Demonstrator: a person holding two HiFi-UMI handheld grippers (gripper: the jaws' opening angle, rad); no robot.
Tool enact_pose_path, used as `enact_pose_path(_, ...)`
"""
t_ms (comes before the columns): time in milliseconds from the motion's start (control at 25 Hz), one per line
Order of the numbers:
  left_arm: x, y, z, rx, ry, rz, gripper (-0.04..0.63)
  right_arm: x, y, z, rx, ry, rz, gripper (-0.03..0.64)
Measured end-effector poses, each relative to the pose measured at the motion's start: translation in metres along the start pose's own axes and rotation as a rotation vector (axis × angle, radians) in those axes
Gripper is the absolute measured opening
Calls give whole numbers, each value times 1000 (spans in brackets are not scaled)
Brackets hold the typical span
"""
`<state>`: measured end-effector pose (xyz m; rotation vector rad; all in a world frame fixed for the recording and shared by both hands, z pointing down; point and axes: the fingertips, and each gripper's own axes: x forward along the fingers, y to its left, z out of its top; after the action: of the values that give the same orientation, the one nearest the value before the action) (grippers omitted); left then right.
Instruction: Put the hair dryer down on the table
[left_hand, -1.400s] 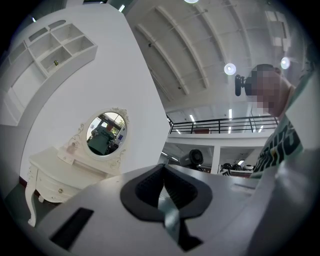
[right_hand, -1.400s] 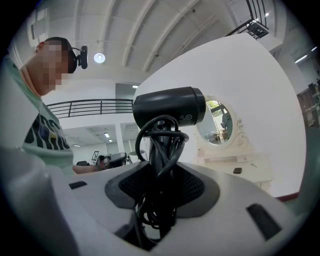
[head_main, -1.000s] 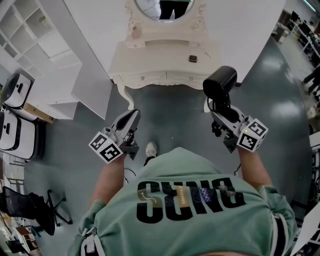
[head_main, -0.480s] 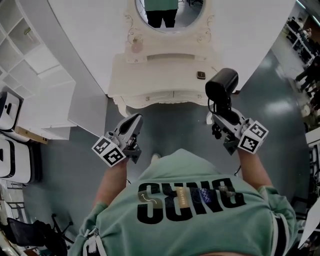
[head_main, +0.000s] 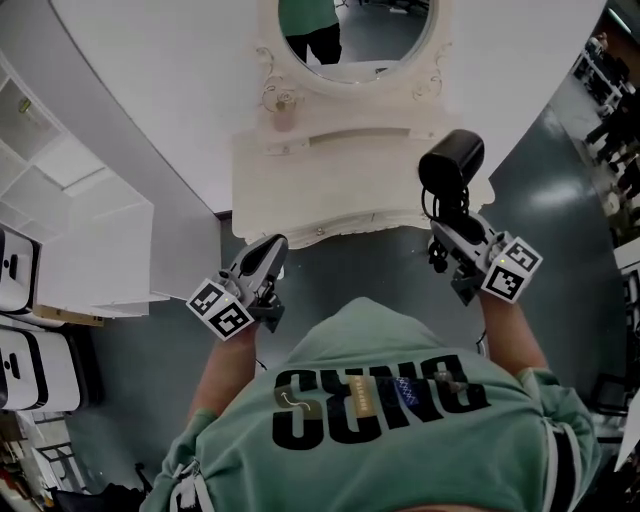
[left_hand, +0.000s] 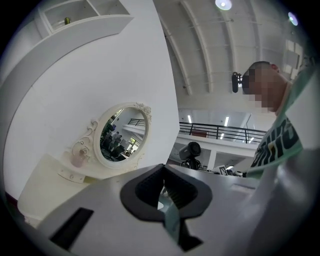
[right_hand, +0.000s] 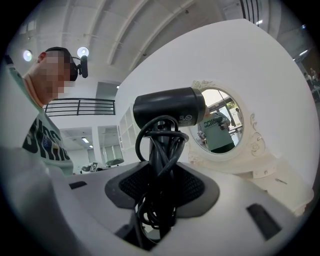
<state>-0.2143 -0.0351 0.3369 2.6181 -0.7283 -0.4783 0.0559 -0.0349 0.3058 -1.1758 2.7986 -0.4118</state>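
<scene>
Head view: left gripper (head_main: 268, 247) hangs off the dressing table's (head_main: 320, 195) front left corner. Left gripper view shows its jaws closed, empty. Right gripper (head_main: 446, 226) clamps the black hair dryer (head_main: 450, 160) upright by the table's right front corner. Only right gripper view shows the cord (right_hand: 159, 150) coiled round the handle between the pads.

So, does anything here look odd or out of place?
Nothing is spilled or broken. The only untidy thing is the black hair dryer: its black cord is bundled in loose loops round the handle, clamped with it in the right gripper.
</scene>
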Motion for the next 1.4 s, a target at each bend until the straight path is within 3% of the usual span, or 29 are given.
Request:
enact_pose_path(480,61,76,7,-32,32,25,11,60,-83,6,42,37,-18,155)
enact_pose_path(720,129,98,8,-2,14,83,12,81,-155,27,53,46,55,155)
enact_pose_path(1000,211,117,13,25,-47,184,12,102,-241,46,-17,140,153,155)
enact_pose_path(1160,224,126,13,50,-39,216,11,110,-258,46,-23,152,169,155)
enact_pose_path(1400,220,132,25,87,-23,195,12,116,-257,45,-29,155,140,155)
